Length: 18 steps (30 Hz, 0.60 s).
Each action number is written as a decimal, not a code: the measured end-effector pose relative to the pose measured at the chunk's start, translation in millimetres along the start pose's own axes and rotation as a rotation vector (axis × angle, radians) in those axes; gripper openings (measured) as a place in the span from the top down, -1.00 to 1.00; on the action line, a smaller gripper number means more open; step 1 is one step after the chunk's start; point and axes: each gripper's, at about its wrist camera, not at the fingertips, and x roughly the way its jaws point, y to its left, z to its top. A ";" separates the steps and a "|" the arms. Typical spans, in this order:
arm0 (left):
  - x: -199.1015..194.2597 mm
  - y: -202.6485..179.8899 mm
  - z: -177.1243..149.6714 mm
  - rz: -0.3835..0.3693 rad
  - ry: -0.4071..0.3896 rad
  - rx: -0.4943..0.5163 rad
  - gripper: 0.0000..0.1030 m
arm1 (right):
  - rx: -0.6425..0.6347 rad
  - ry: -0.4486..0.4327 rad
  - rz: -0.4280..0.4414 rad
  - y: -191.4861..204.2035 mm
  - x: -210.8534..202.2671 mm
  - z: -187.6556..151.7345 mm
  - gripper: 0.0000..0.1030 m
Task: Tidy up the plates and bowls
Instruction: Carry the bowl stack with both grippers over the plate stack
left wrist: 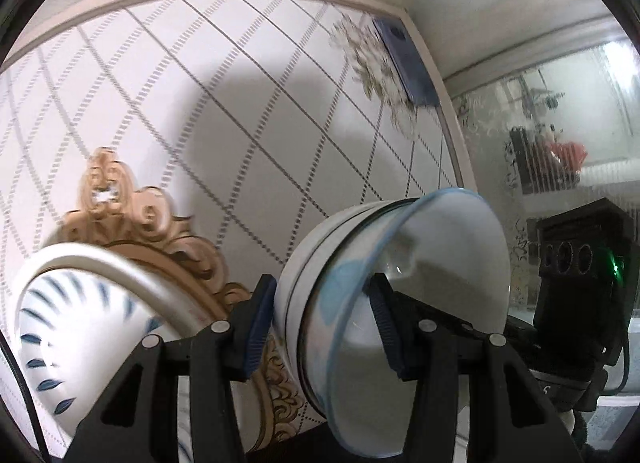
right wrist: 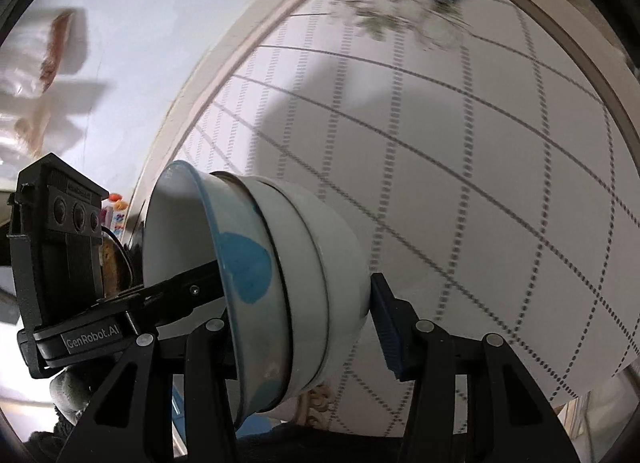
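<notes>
Two views: in the left wrist view a blue-leaf plate [left wrist: 60,343] lies lower left while the left gripper [left wrist: 316,327] clamps the tilted bowl stack [left wrist: 400,295] at centre; in the right wrist view, the right gripper [right wrist: 304,327] clamps it from the opposite rim.

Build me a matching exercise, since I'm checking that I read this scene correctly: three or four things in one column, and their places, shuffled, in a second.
Things:
1. blue-rimmed bowl
2. outermost white bowl
3. blue-leaf dish
4. flat blue object

Places:
A. at the table's far edge
B. innermost of the nested stack
C. outside layer of that stack
D. apart from the stack, low on the left in the left wrist view

Pairs: 1-B, 2-C, 3-D, 4-A
</notes>
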 end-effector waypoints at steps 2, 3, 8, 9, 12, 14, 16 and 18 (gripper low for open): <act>-16.0 10.1 -4.7 0.001 -0.026 -0.031 0.12 | -0.030 0.007 0.009 16.0 -0.9 0.0 0.00; -24.2 16.3 -8.4 0.002 -0.039 -0.045 0.12 | -0.052 0.017 0.018 26.7 -0.1 0.3 0.00; -60.1 55.9 -32.7 0.034 -0.092 -0.132 0.11 | -0.144 0.064 0.049 70.2 12.1 -5.1 0.02; -64.5 63.4 -37.3 0.041 -0.100 -0.150 0.11 | -0.165 0.082 0.060 80.7 19.2 -7.2 0.02; -75.9 93.3 -53.5 0.060 -0.122 -0.230 0.11 | -0.208 0.139 0.086 103.7 42.3 -14.0 0.04; -79.2 107.9 -62.0 0.067 -0.132 -0.270 0.11 | -0.249 0.174 0.086 119.3 59.6 -20.2 0.04; -81.5 123.8 -72.8 0.077 -0.140 -0.310 0.12 | -0.286 0.205 0.085 131.2 74.7 -26.9 0.04; -81.0 135.1 -81.3 0.083 -0.149 -0.340 0.12 | -0.312 0.238 0.088 139.6 91.2 -33.2 0.05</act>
